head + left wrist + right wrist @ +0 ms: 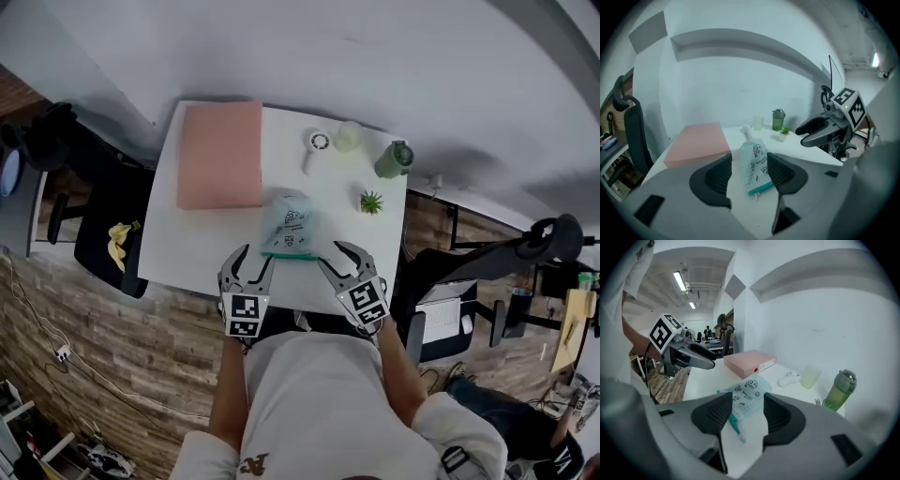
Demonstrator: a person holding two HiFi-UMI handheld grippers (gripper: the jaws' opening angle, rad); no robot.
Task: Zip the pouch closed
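Observation:
A pale checked pouch (289, 223) with printed marks lies flat on the white table (187, 253), its teal zipper edge (289, 254) toward the person. My left gripper (251, 265) hovers at the near table edge, just left of that zipper edge, jaws open and empty. My right gripper (342, 259) mirrors it on the right, also open and empty. In the left gripper view the pouch (753, 165) shows between the open jaws of the left gripper (749, 174), lying on the table beyond them; the right gripper (818, 131) hangs at the right. In the right gripper view the pouch (749, 393) lies past the right gripper (746, 414), and the left gripper (699, 359) is at the left.
A pink flat box (221, 155) takes the table's far left. Along the back stand a white round-ended object (317, 143), a clear cup (349, 137) and a green bottle (395, 159); a small potted plant (371, 202) sits right of the pouch. Black chairs (108, 234) flank the table.

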